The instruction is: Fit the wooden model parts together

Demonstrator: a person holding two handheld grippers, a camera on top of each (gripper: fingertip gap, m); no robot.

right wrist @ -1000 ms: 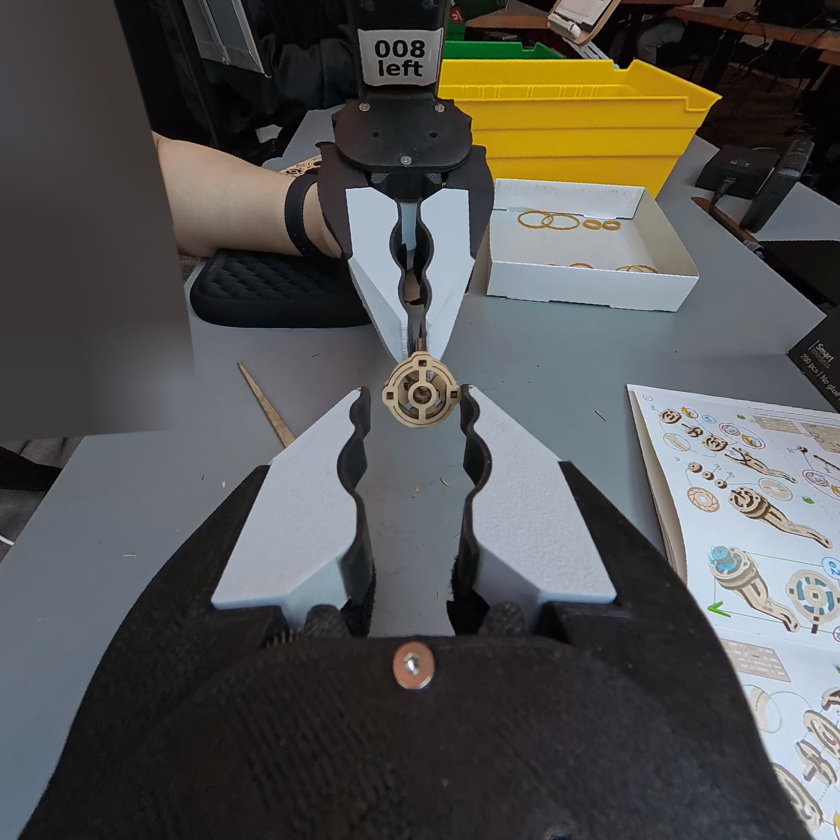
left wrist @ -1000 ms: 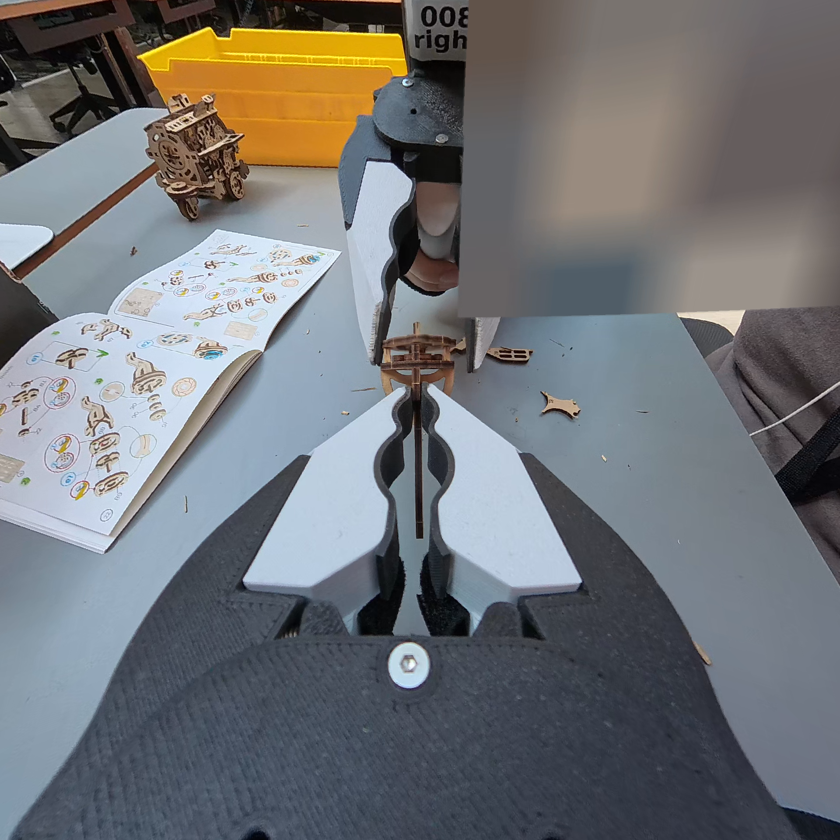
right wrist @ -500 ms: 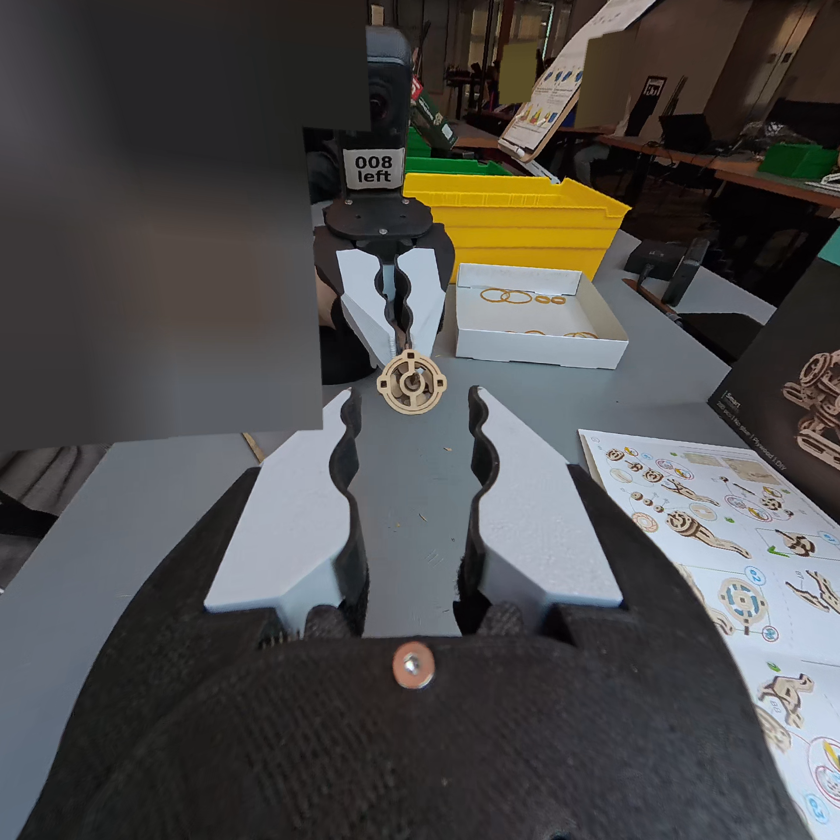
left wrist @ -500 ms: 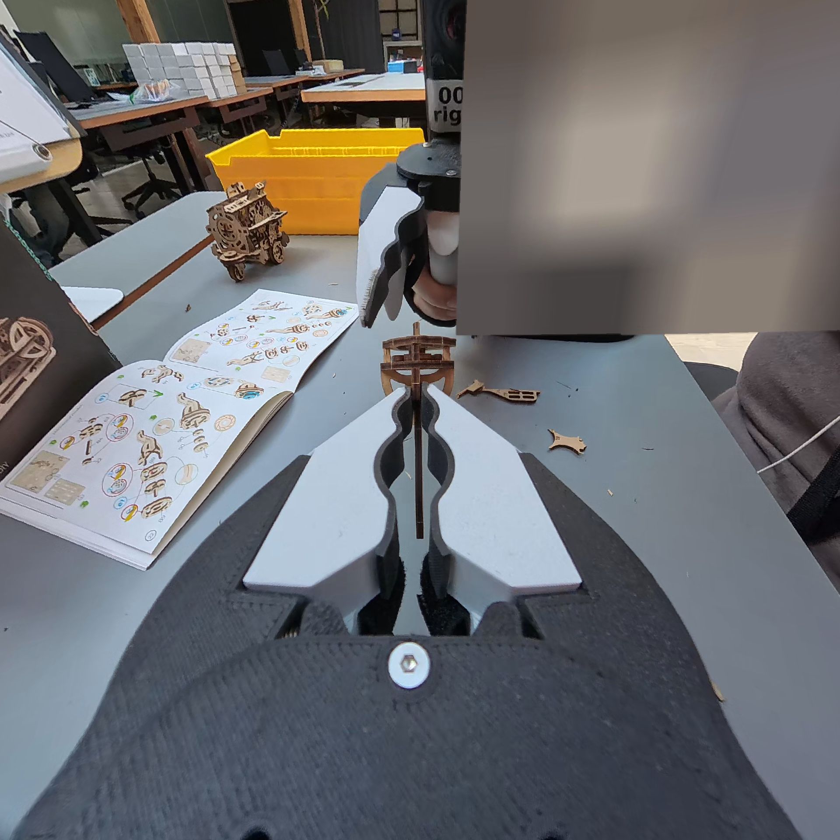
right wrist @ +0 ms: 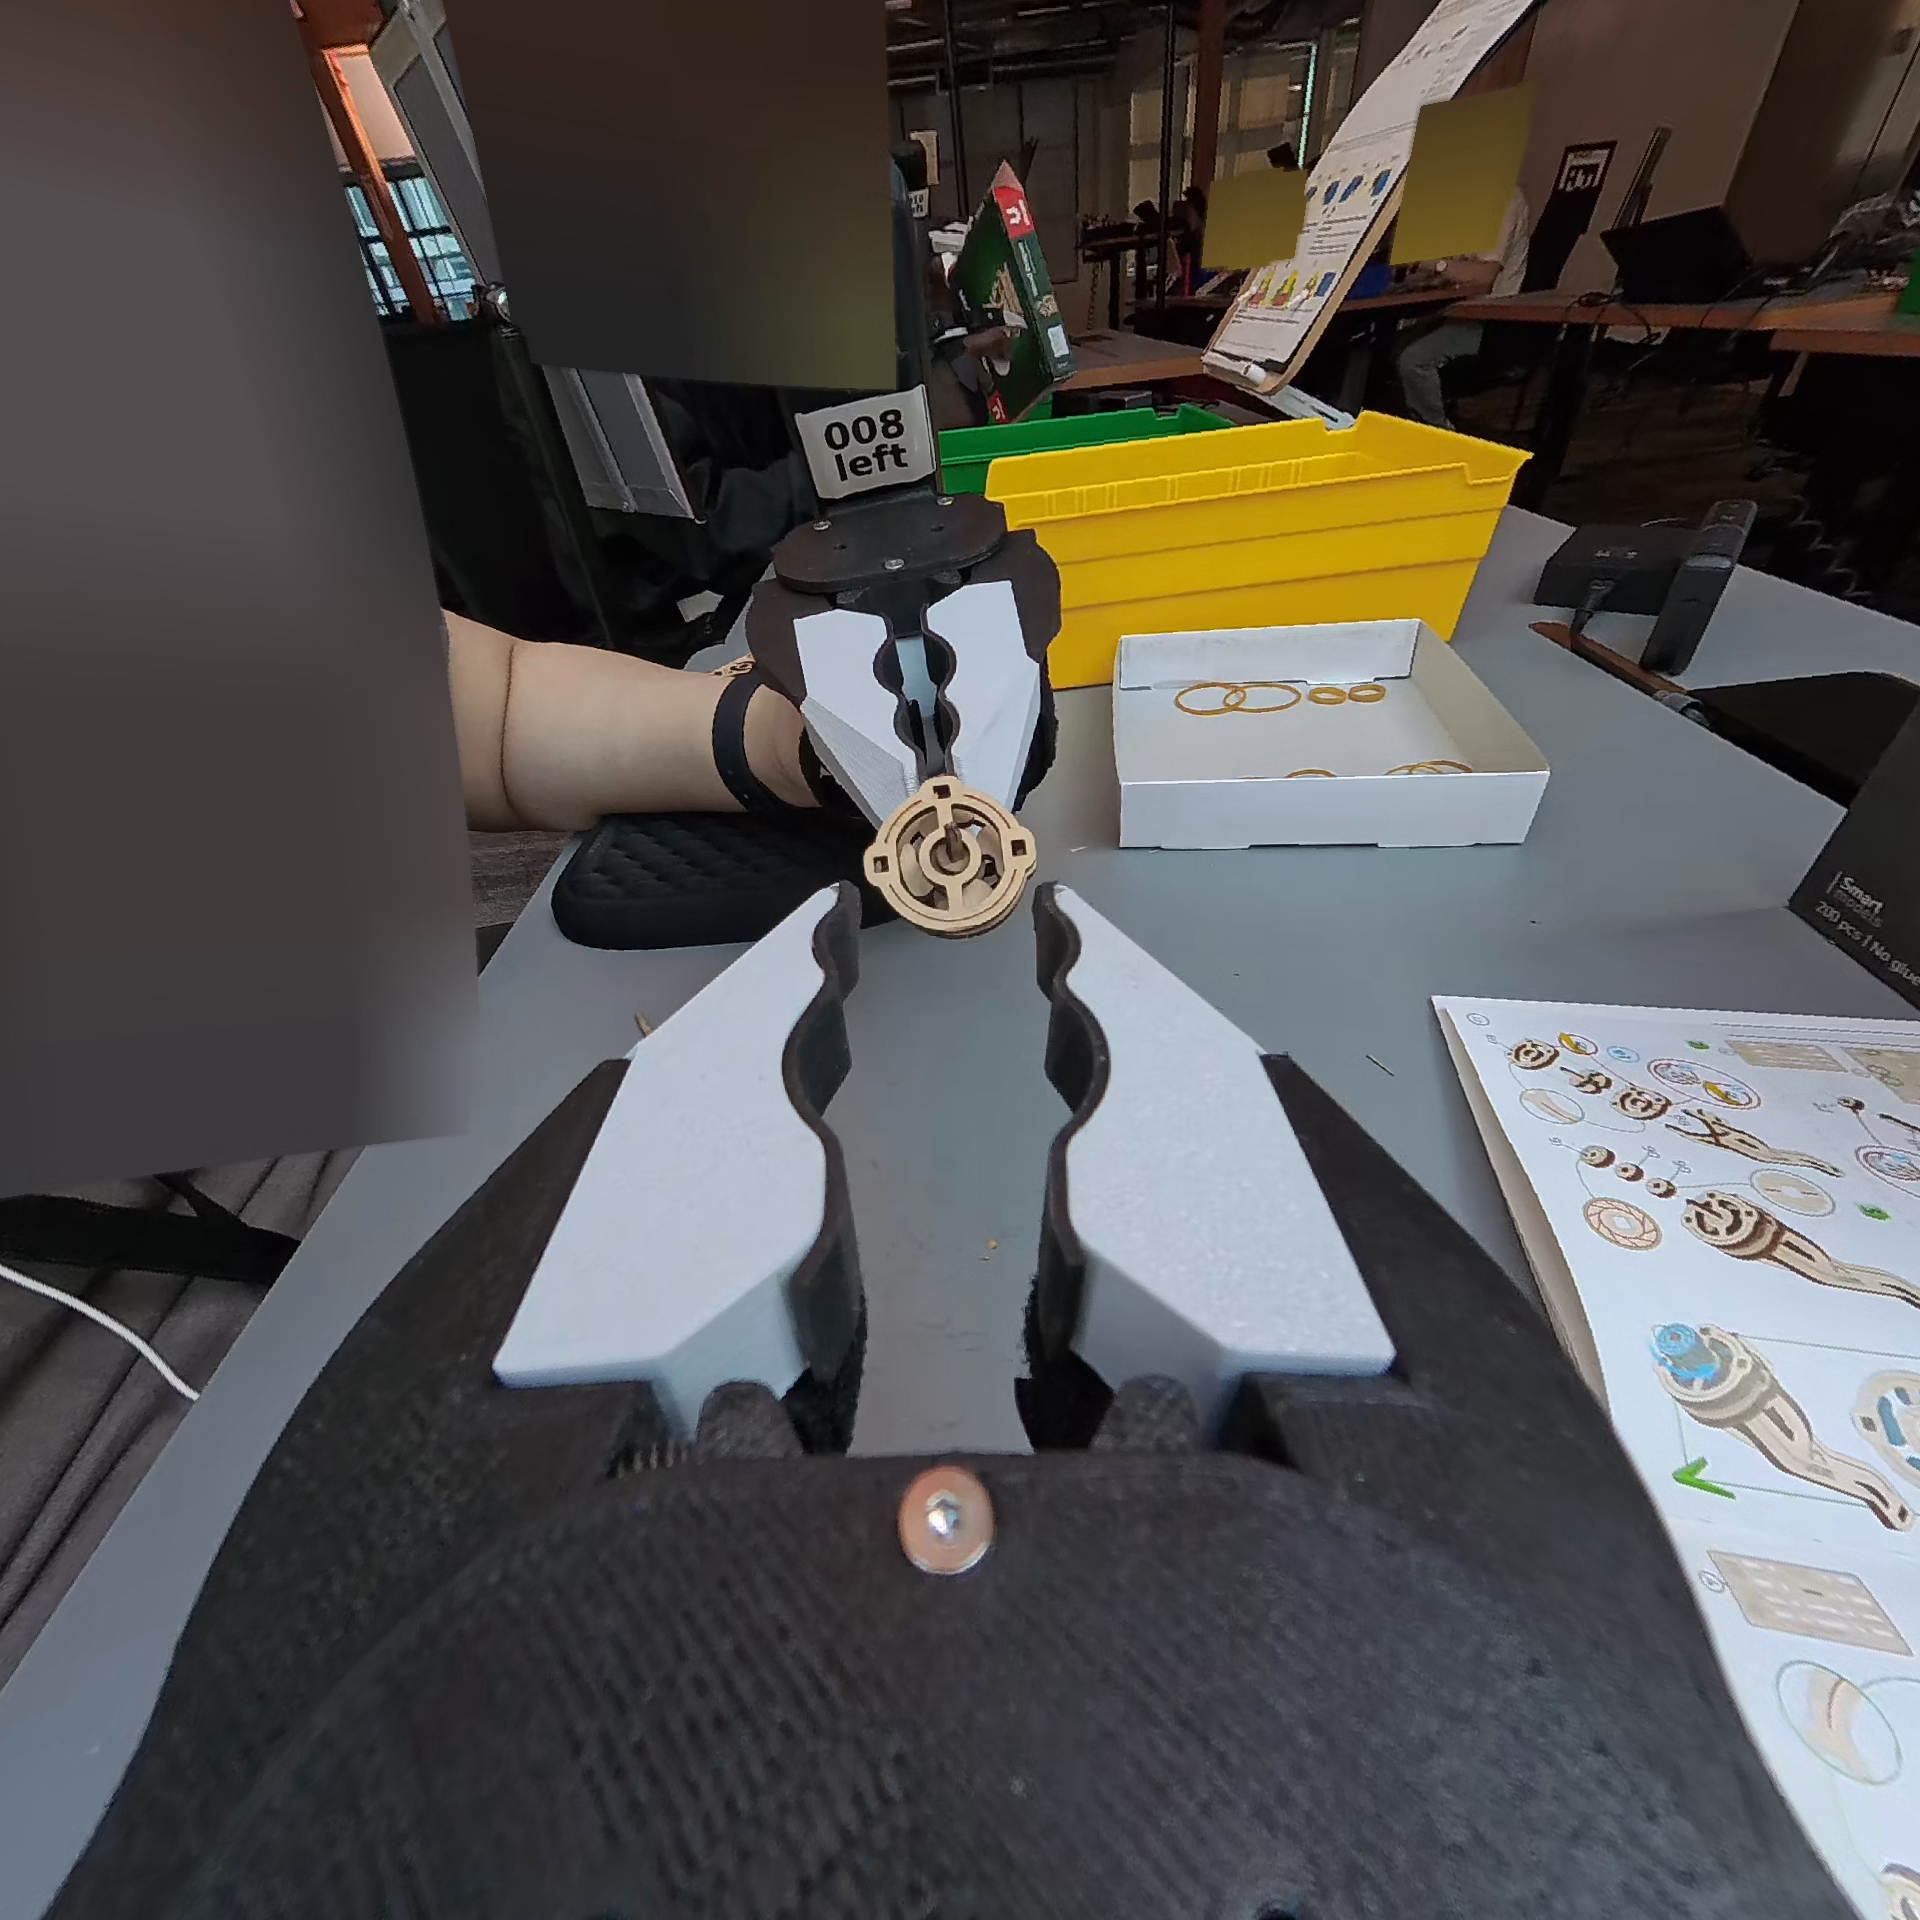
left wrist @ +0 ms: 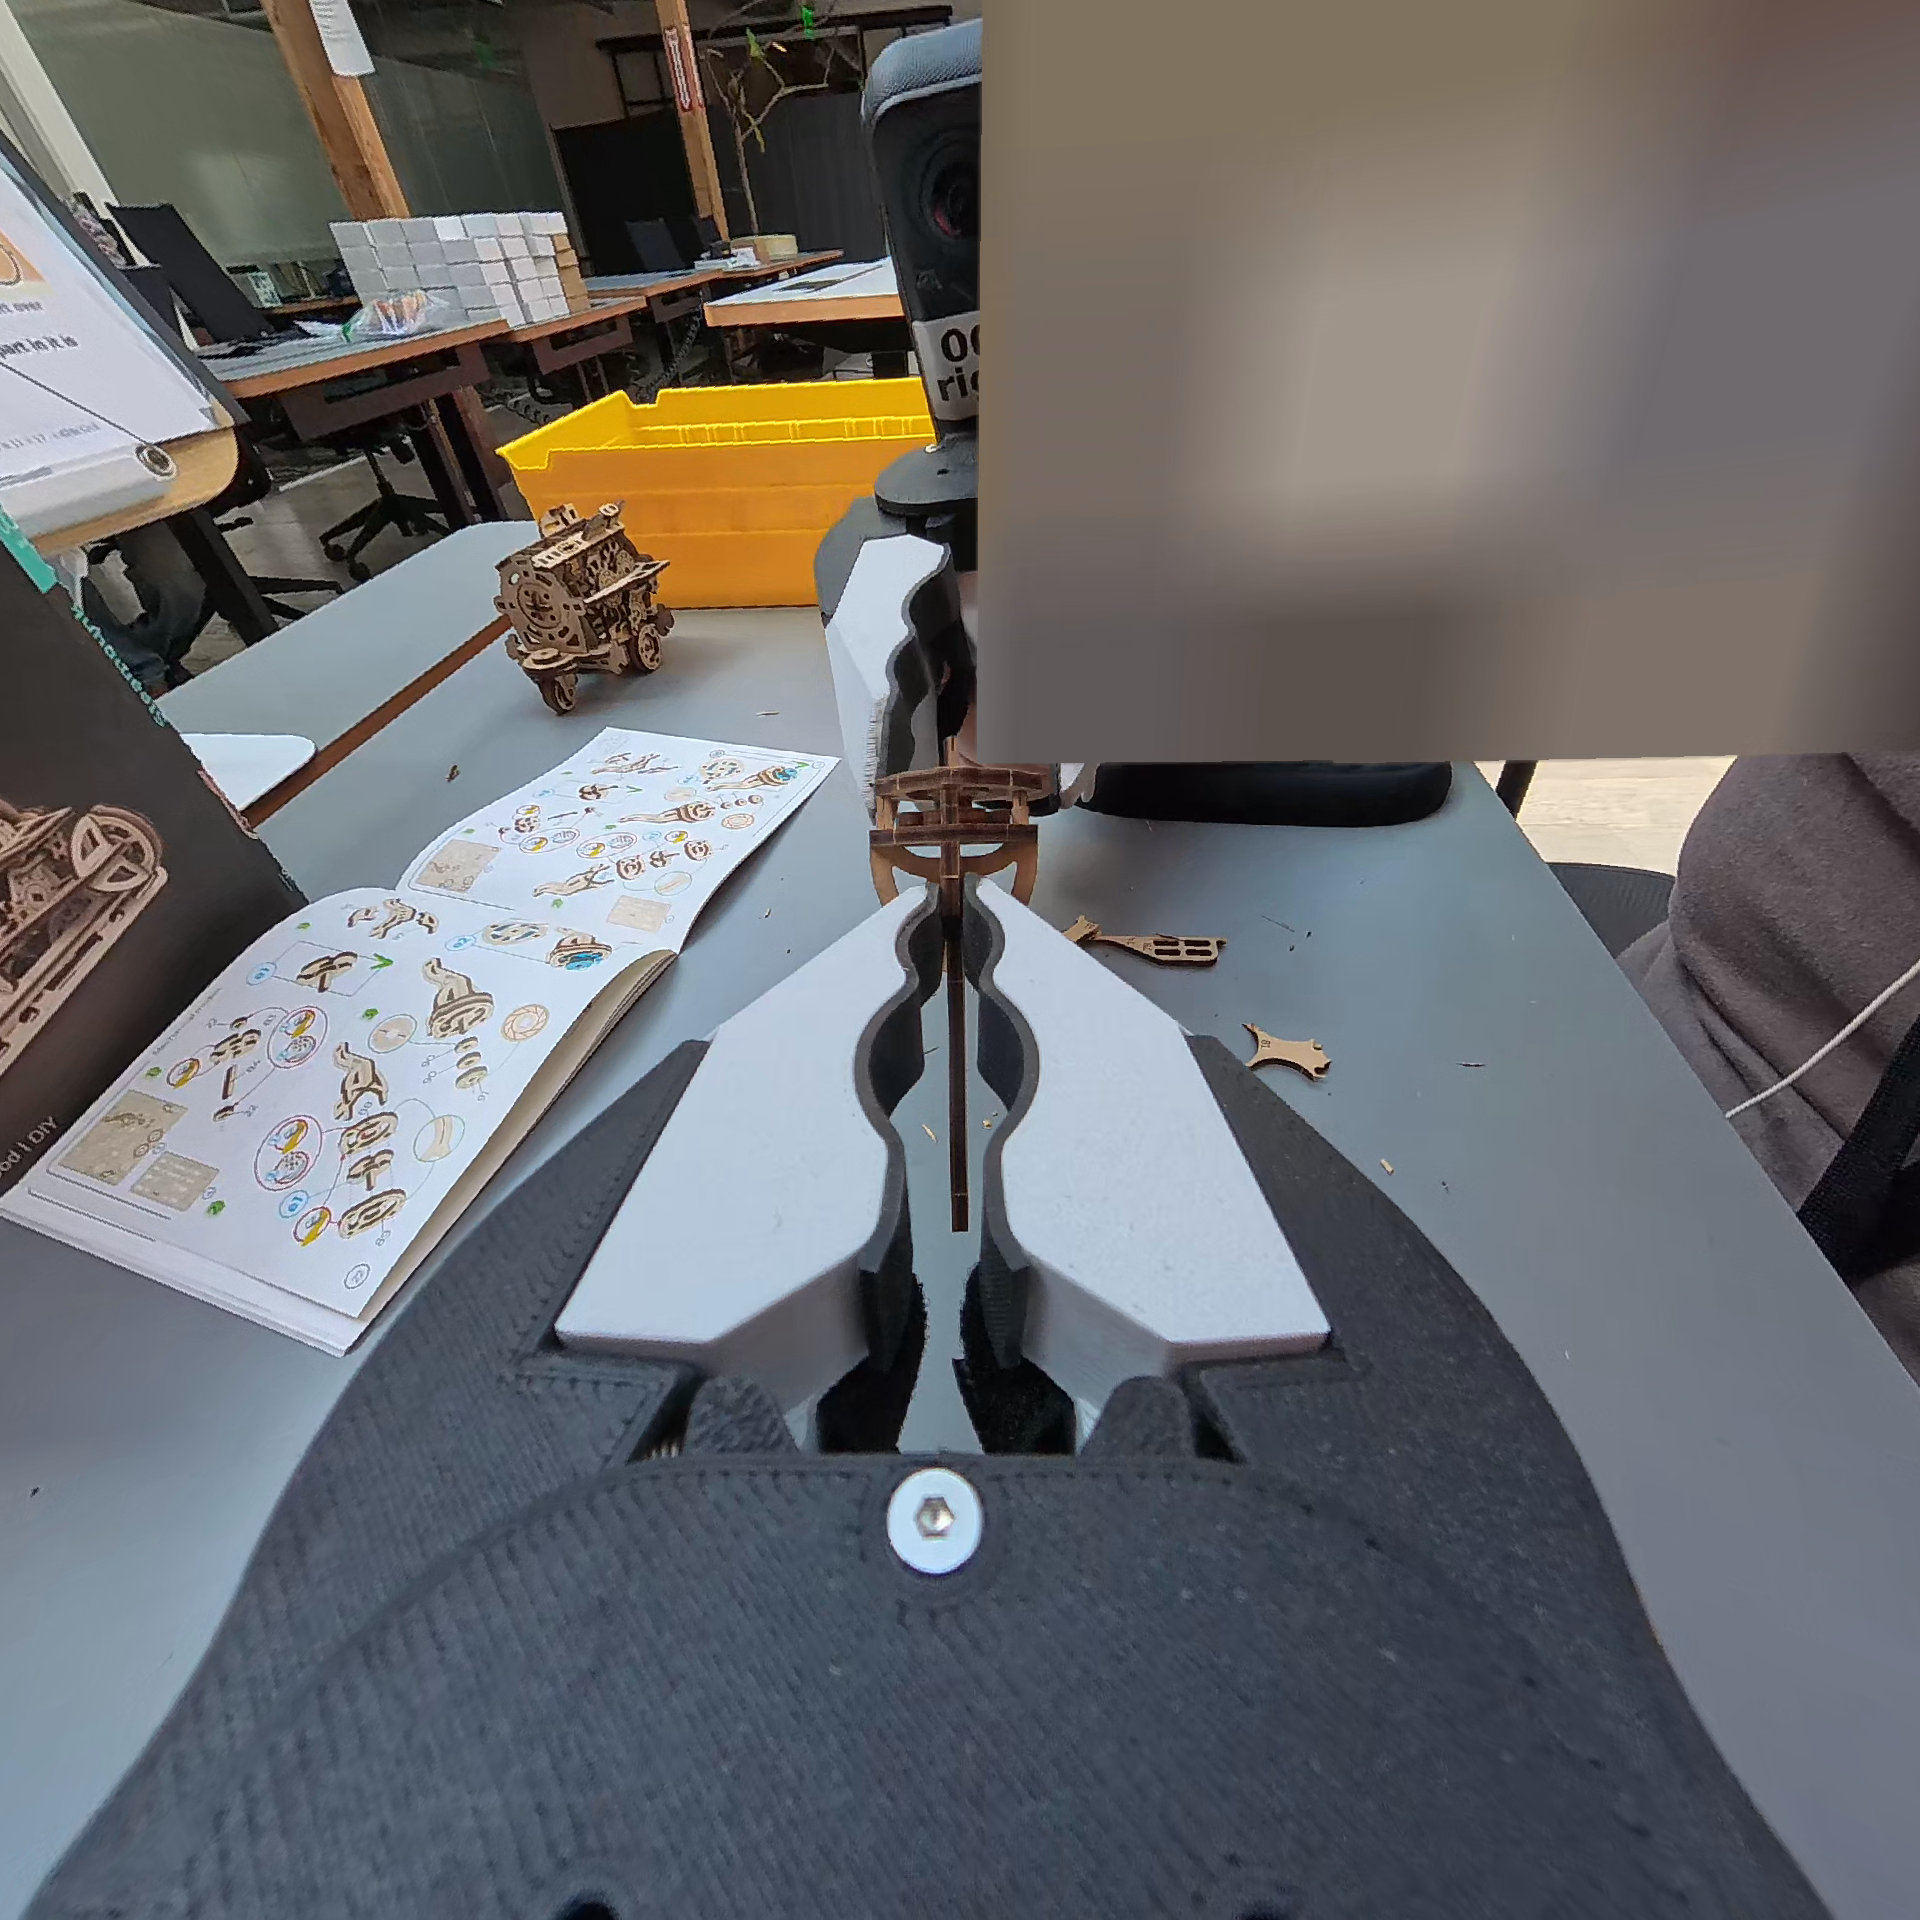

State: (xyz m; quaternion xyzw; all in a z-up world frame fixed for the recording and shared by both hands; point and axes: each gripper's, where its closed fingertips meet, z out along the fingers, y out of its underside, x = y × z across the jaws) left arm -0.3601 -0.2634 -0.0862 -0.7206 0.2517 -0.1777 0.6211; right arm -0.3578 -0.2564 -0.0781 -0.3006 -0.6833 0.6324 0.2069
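My left gripper [left wrist: 950, 902] is shut on a thin wooden stick [left wrist: 957, 1081] whose far end carries a small round wooden wheel assembly [left wrist: 954, 831]. It holds this above the grey table [left wrist: 1455, 1039]. In the right wrist view the wheel assembly [right wrist: 950, 858] faces me just beyond my fingertips, with the left gripper [right wrist: 928, 779] behind it. My right gripper [right wrist: 945, 904] is open and empty, its tips on either side of the wheel and slightly short of it. In the left wrist view one right finger [left wrist: 883, 665] shows behind the wheel; the rest is hidden by a blurred patch.
An open instruction booklet [left wrist: 436, 997] lies left; it also shows in the right wrist view [right wrist: 1714, 1247]. A finished wooden model [left wrist: 582, 613], yellow bins [left wrist: 727, 478] [right wrist: 1268, 530], a white box with rubber bands [right wrist: 1320, 727], loose wooden parts [left wrist: 1153, 943] [left wrist: 1286, 1049], a black wrist pad [right wrist: 707, 883]. The tips of both grippers are at nearly the same place.
Both grippers have lifted and levelled, so more of the room shows. The right gripper has backed off from the wheel, then come near again; it stays open. The left grip is unchanged.
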